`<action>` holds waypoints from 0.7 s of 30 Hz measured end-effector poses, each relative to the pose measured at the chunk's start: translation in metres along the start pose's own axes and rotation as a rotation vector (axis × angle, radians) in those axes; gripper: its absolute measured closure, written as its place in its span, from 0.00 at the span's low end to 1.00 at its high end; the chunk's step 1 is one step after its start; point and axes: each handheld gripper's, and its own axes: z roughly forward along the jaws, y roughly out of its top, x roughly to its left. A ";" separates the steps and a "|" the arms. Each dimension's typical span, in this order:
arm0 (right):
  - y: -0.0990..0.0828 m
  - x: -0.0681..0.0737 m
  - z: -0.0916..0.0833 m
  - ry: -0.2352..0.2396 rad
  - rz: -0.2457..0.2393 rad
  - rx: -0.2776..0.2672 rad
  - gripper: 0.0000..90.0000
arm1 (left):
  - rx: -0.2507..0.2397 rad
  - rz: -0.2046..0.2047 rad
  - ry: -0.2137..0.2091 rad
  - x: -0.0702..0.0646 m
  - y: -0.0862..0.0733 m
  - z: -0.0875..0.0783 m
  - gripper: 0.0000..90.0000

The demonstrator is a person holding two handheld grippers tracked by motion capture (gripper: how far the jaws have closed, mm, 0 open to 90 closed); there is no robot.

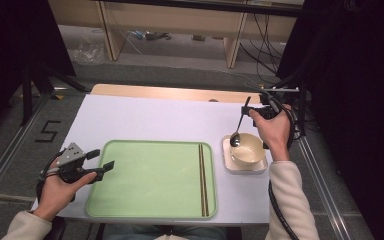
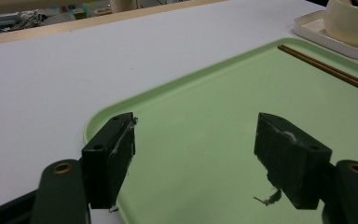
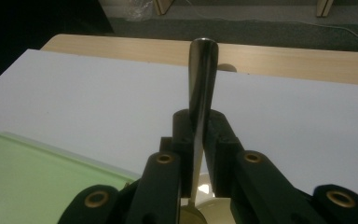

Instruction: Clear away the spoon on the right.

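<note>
spoon [image 1: 238, 126] clamped in right gripper [image 1: 250, 112], its tip inside the bowl [image 1: 248, 150].

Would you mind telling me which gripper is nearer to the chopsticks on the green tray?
Right. The right gripper holds a spoon just beyond the chopsticks; the left gripper hovers open at the tray's far left edge.

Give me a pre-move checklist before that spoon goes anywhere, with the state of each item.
1. Right gripper clamped on spoon handle: ok.
2. Spoon head over the bowl, whether touching it: cannot tell.
3. Bowl seated on its square dish: ok.
4. Green tray has bare room left of the chopsticks: ok.
5. Left gripper open, at the tray's left edge, holding nothing: ok.
</note>
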 end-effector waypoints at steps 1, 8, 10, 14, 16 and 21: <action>0.000 0.002 0.000 0.005 0.019 0.002 0.93 | -0.001 -0.002 0.002 0.000 0.000 0.000 0.32; 0.001 0.007 -0.001 0.022 0.001 -0.011 0.93 | -0.002 -0.002 -0.002 0.000 0.000 0.000 0.32; 0.002 0.010 -0.003 0.020 0.010 -0.014 0.93 | -0.001 -0.002 -0.003 0.000 0.000 0.000 0.32; 0.003 0.012 -0.005 0.030 -0.003 -0.028 0.93 | 0.000 -0.003 0.003 0.000 0.000 0.000 0.32; 0.003 0.015 -0.004 0.044 0.005 -0.030 0.93 | -0.001 -0.002 0.002 0.000 0.000 0.000 0.32; 0.002 0.021 0.000 0.051 0.000 -0.007 0.93 | -0.002 -0.002 -0.003 0.000 0.000 0.000 0.32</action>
